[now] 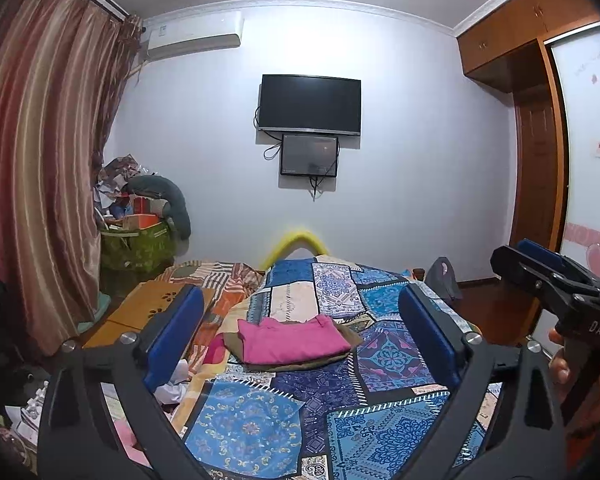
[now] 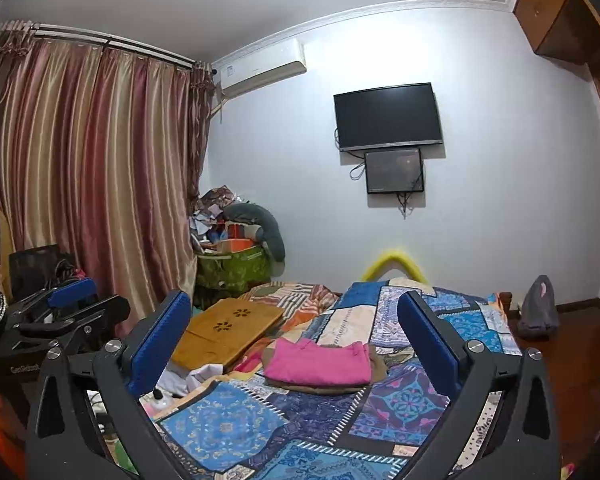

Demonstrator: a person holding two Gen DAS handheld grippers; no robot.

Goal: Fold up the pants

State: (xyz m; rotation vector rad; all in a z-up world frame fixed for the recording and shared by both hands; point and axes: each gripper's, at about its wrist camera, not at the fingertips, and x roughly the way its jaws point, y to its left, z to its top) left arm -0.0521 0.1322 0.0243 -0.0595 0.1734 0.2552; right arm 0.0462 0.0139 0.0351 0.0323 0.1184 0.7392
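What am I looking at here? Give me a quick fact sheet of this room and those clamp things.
Setting: bedroom, patchwork blue bedspread
Clothes: folded pink pants atop a folded olive-brown garment
Left gripper: open, empty, above the bed
Right gripper: open, empty
Nearby: wooden lap desk, black wall television
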